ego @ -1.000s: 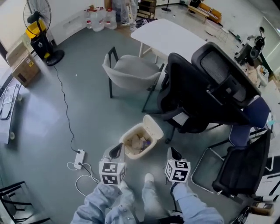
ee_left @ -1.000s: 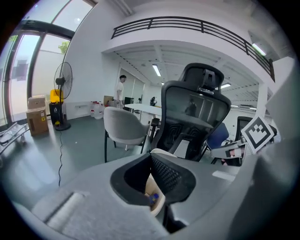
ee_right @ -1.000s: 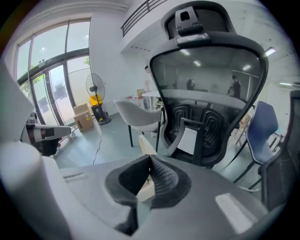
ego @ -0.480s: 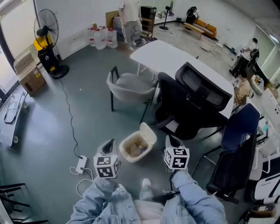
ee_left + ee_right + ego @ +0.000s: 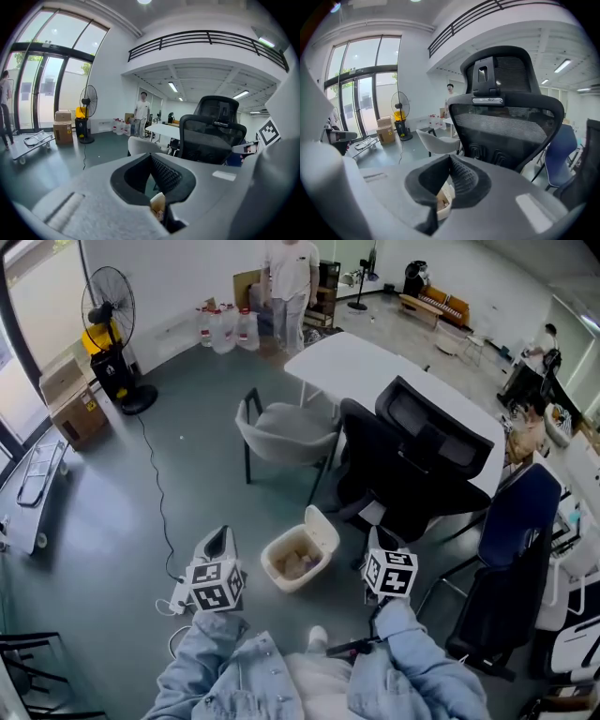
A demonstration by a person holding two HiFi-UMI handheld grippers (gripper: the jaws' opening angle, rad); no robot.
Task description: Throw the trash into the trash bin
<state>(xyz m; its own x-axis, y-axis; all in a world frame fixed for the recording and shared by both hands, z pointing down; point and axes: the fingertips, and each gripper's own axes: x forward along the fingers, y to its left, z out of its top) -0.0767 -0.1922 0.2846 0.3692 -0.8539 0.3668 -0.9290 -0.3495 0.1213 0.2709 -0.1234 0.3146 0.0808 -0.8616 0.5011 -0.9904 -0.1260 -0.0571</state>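
Note:
The cream trash bin [image 5: 319, 538] stands on the grey floor with its lid tipped open and crumpled trash [image 5: 295, 564] inside. My left gripper [image 5: 217, 542] hangs to the left of the bin and my right gripper [image 5: 379, 540] to its right, both raised above it and apart from it. In the left gripper view the left gripper [image 5: 151, 157] has its dark pads meeting with nothing held, and a bit of the bin [image 5: 158, 205] shows below them. The right gripper [image 5: 450, 158] looks the same, with the bin [image 5: 443, 200] below its tips.
Black office chairs [image 5: 427, 460] stand close behind the bin, a blue chair [image 5: 514, 521] at the right. A grey chair [image 5: 286, 432] and white table [image 5: 375, 371] lie beyond. A power strip with cable [image 5: 178, 594] is left of my legs. A person [image 5: 289, 282] stands at the back.
Both grippers have risen away from the bin, which now looks smaller and lower in the head view. The view has lifted, bringing the far wall and a standing person into sight.

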